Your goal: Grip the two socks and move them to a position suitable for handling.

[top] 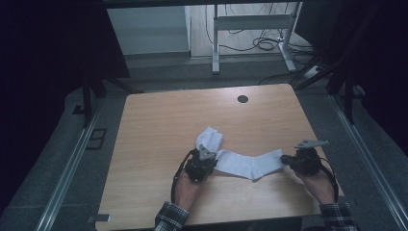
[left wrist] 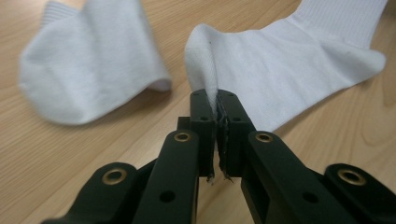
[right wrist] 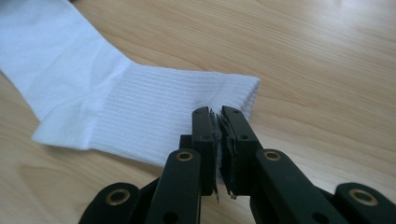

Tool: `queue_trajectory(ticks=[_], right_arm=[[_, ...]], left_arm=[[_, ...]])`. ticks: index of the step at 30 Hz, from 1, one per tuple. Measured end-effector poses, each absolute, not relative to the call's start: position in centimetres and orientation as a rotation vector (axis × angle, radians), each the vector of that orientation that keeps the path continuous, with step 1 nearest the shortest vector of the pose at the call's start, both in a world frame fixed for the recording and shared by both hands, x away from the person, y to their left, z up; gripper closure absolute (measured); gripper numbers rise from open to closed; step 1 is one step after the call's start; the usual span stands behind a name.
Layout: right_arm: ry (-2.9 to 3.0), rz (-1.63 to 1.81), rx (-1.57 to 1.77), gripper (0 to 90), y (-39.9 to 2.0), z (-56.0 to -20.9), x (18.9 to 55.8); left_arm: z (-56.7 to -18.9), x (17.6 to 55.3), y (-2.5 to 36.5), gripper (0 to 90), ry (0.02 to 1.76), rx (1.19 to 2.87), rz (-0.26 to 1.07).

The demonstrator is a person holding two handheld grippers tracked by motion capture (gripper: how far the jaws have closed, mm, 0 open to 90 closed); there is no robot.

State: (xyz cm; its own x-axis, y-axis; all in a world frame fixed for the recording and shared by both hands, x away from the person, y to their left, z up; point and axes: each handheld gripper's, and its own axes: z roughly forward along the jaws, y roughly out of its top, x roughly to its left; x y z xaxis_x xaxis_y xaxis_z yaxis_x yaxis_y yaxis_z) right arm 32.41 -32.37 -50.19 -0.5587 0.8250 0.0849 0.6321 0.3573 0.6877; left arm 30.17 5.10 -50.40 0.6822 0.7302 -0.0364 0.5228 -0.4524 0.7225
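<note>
A white ribbed-knit sock (top: 248, 163) is lying stretched across the near part of the wood-grain bench (top: 159, 125), bent at the heel. The left tool (left wrist: 218, 103) is clamping a raised fold of the sock's toe end between its black jaws. The right tool (right wrist: 218, 116) is gripping the ribbed cuff edge, jaws closed on the fabric. A second white sock (top: 210, 138) is lying crumpled just beyond the left tool.

Lab: curtained rig, floor cables (top: 262, 44)
</note>
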Motion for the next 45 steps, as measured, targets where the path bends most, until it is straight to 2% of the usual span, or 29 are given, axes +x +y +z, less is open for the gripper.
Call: queue_trajectory(ticks=[12,19,23,25,29,32,45], right_arm=[[2.451,1.077,1.129,83.5,-27.6,-48.6,30.7],[2.541,1.041,1.070,82.9,-25.1,-49.8,30.2],[2.601,0.958,1.078,80.8,-24.4,-51.5,30.5],[2.603,0.940,1.071,78.4,-24.4,-51.8,30.5],[2.560,0.993,1.066,75.4,-24.6,-50.9,30.4],[2.527,1.006,1.073,72.2,-25.2,-50.6,30.5],[2.435,0.956,1.115,60.5,-28.2,-50.9,31.1]], left_arm=[[-49.2,26.8,10.7,85.3,1.019,2.142,0.341],[-49.9,25.2,12.9,84.7,1.076,2.156,0.332],[-52.0,25.5,13.1,79.5,1.127,2.190,0.289],[-52.3,25.7,13.0,71.4,1.130,2.186,0.285],[-51.2,26.2,12.7,64.3,1.115,2.154,0.328],[-50.4,27.1,12.7,62.0,1.105,2.143,0.373],[-49.5,31.9,11.8,63.8,1.088,2.128,0.434]])
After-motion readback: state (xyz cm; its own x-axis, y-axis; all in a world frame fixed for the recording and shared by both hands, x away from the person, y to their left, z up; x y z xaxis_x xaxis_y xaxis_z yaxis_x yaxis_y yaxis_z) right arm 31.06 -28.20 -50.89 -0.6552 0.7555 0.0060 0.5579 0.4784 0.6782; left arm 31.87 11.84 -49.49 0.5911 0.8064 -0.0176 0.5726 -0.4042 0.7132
